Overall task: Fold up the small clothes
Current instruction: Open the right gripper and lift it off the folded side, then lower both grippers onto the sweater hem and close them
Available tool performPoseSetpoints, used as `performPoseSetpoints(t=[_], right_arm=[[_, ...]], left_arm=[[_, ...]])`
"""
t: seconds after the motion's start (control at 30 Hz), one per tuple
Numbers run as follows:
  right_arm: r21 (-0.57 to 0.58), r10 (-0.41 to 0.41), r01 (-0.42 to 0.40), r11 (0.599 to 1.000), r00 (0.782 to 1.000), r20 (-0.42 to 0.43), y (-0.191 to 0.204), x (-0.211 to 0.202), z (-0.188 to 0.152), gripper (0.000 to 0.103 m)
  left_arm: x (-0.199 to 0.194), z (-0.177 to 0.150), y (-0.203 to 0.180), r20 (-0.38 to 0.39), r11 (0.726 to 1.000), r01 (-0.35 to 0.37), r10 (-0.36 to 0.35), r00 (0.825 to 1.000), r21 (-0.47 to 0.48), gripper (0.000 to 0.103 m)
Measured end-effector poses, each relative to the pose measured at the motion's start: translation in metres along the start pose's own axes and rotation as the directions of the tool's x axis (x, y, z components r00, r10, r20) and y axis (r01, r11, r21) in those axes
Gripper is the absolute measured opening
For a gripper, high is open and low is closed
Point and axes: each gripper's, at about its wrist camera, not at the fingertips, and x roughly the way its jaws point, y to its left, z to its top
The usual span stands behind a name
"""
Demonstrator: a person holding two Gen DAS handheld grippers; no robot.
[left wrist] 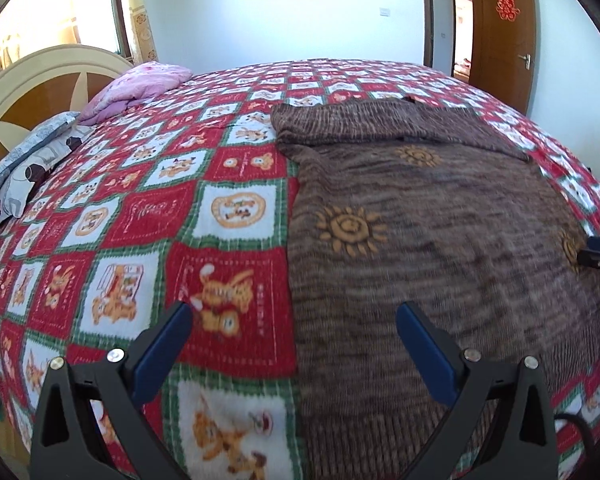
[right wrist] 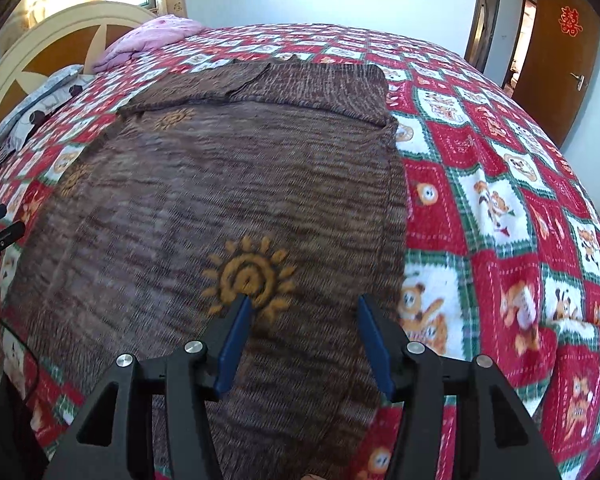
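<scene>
Here, brown sweater (right wrist: 228, 184) with sun motifs, red door decoration (left wrist: 507, 6) unreadable

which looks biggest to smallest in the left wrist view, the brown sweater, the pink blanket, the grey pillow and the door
1. brown sweater, by far
2. door
3. pink blanket and grey pillow: they look alike, and the pillow is cut off at the edge, so unranked.

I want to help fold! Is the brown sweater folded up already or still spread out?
Mostly spread out: the brown sweater lies flat on the checked blanket, with only its far end folded over.
</scene>
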Motion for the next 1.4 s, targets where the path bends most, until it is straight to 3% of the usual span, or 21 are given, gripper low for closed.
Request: performPoseSetpoints(t=[0.2,0.43,0.57,0.7,0.93,1.1,1.13,1.2,1.3,1.4], right_arm=[[-0.015,0.002,-0.002,1.0,1.0,-0.005,0.012,-0.012,-0.015,0.058],[-0.03,0.018,-0.019,0.999,1.0,-0.02,0.023,-0.025,-0.036,0.059],[-0.024,0.017,-0.017,1.0,1.0,-0.018,0.022,-0.036,-0.049,0.059],[-0.019,0.005,-0.005,1.0,1.0,-0.02,0.017,-0.043,-0.061,0.059],[0.014,0.011,-0.011,1.0,1.0,-0.026,0.009,-0.042,-0.067,0.059],[0.032,0.026,-0.025,0.999,0.999,-0.032,0.006,-0.041,-0.068,0.059],[0.039,0.03,-0.028,0.999,0.999,-0.035,0.004,-0.041,-0.069,0.059],[0.06,0.038,-0.035,0.998,0.999,-0.039,-0.001,-0.042,-0.069,0.059],[0.099,0.049,-0.045,0.994,0.998,-0.041,-0.011,-0.046,-0.071,0.059],[0.139,0.065,-0.059,0.989,0.997,-0.042,-0.019,-0.049,-0.074,0.059]], left_arm=[[-0.015,-0.014,-0.006,-0.005,0.999,-0.018,0.018,1.0,0.037,0.103],[-0.024,-0.034,-0.013,-0.025,0.998,0.029,-0.028,0.999,0.053,0.103],[-0.026,-0.045,-0.007,-0.062,0.997,0.066,-0.064,0.996,0.026,0.102],[-0.029,-0.057,0.004,-0.088,0.995,0.099,-0.101,0.991,-0.027,0.094],[-0.024,-0.067,0.009,-0.129,0.98,0.168,-0.181,0.975,-0.106,0.064],[-0.02,-0.07,0.003,-0.118,0.975,0.19,-0.203,0.972,-0.113,0.058],[-0.021,-0.07,0.001,-0.115,0.974,0.201,-0.213,0.97,-0.107,0.047],[-0.024,-0.07,-0.002,-0.106,0.973,0.21,-0.219,0.97,-0.091,0.04],[-0.028,-0.07,-0.005,-0.086,0.977,0.205,-0.209,0.974,-0.055,0.011],[-0.03,-0.068,-0.006,-0.077,0.977,0.211,-0.213,0.974,-0.037,0.009]])
